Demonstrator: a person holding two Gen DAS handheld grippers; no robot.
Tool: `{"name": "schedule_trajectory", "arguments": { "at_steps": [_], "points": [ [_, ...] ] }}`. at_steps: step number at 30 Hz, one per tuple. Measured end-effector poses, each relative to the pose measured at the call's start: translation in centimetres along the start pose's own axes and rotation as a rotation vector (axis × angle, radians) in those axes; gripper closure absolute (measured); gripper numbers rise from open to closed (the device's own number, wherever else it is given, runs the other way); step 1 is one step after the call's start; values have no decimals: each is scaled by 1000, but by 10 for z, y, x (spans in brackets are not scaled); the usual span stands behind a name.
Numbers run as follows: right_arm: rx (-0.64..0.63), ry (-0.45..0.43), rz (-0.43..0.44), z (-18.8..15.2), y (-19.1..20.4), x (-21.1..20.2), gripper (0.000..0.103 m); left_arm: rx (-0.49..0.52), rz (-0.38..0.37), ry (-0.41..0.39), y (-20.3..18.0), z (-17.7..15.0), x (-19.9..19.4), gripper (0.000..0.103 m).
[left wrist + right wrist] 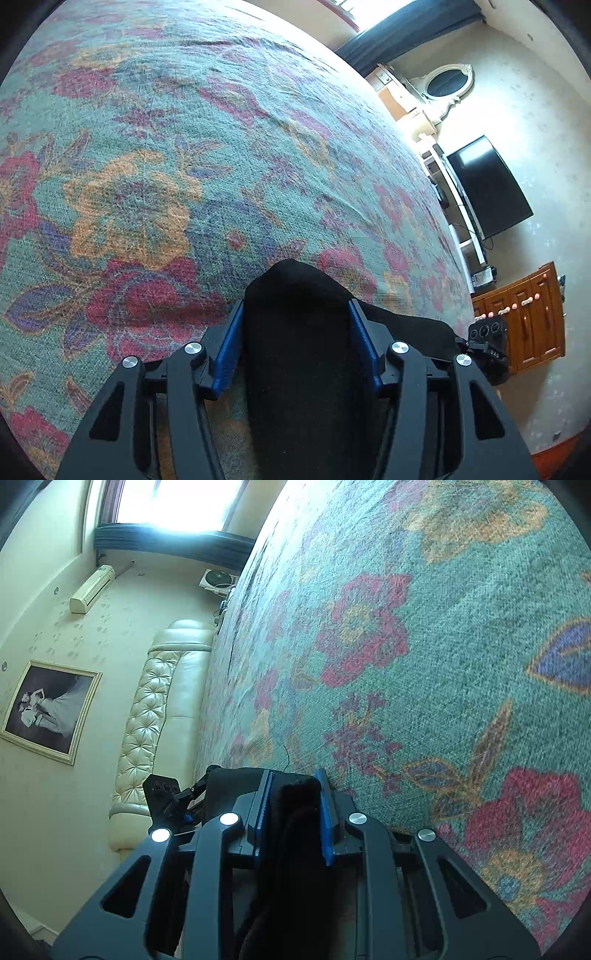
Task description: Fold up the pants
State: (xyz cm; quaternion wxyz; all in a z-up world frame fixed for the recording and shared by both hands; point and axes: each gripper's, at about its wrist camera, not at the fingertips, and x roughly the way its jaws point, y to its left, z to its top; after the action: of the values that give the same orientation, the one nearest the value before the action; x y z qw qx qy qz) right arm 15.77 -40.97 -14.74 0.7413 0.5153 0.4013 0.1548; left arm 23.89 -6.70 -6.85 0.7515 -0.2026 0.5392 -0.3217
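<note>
The black pants (295, 369) lie on a bed under a teal floral cover (184, 166). In the left wrist view my left gripper (295, 306) has a rounded bunch of the black cloth filling the gap, with both blue pads (231, 354) against it. A strip of the cloth runs right toward my right gripper (487, 332). In the right wrist view my right gripper (295, 775) is shut on a narrow fold of the pants (295, 849), which stands upright between the blue pads (325, 819). The left gripper (166, 794) shows to the left, beside more black cloth.
The floral cover (406, 646) spreads ahead of both grippers. A television (487, 188), a wooden cabinet (528, 317) and an oval mirror (447, 81) line the wall on one side. A cream tufted headboard (159, 720), a framed picture (48, 710) and an air conditioner (92, 589) are on the other.
</note>
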Motion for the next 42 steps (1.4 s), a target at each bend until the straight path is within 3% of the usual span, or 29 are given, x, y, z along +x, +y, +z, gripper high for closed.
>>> {"name": "schedule_trajectory", "arguments": {
  "at_steps": [2, 5, 9, 11, 12, 13, 16, 20, 25, 26, 27, 30, 32, 35, 38, 39, 42],
  "points": [
    [-37, -8, -39, -1, 6, -1, 84, 6, 11, 11, 4, -1, 1, 61],
    [-50, -26, -72, -1, 2, 3, 89, 81, 61, -3, -3, -7, 6, 62],
    [-52, -57, -59, -6, 4, -4, 83, 87, 24, -32, -7, -9, -1, 52],
    [-20, -84, -74, -12, 8, -17, 73, 47, 2, -50, -4, -13, -13, 38],
    [-21, -89, -96, -17, 12, -25, 61, 33, -8, -66, -2, -16, -21, 32],
    [-24, -94, -118, -22, 17, -33, 44, 30, -19, -80, -1, -21, -30, 30],
    [-19, -64, -149, -43, 34, -50, 16, 49, -42, -98, 1, -36, -53, 29],
    [13, 10, -187, -74, 42, -56, 14, 32, -86, -54, 6, -65, -68, 24],
    [78, 82, -105, -111, 36, -46, 17, -12, -140, 29, 2, -97, -58, 24],
    [44, 83, -125, -116, 38, -46, 24, 15, -117, 22, -2, -101, -56, 23],
    [15, 88, -150, -120, 39, -45, 57, 45, -97, 15, -6, -103, -54, 23],
    [20, 89, -105, -130, 23, -50, 69, 120, -39, 1, -15, -107, -48, 23],
    [18, 82, -59, -134, 13, -53, 71, 178, 5, -15, -21, -113, -44, 24],
    [32, 94, -26, -131, 11, -55, 67, 207, 10, -39, -24, -114, -43, 25],
    [25, 114, -7, -123, 15, -62, 48, 74, -129, -25, -5, -107, -57, 23],
    [13, 110, 2, -117, 18, -65, 36, 21, -179, -27, 2, -103, -61, 19],
    [-37, 57, -25, -102, 26, -77, 22, -76, -231, -32, 18, -88, -64, 17]
  ]
}}
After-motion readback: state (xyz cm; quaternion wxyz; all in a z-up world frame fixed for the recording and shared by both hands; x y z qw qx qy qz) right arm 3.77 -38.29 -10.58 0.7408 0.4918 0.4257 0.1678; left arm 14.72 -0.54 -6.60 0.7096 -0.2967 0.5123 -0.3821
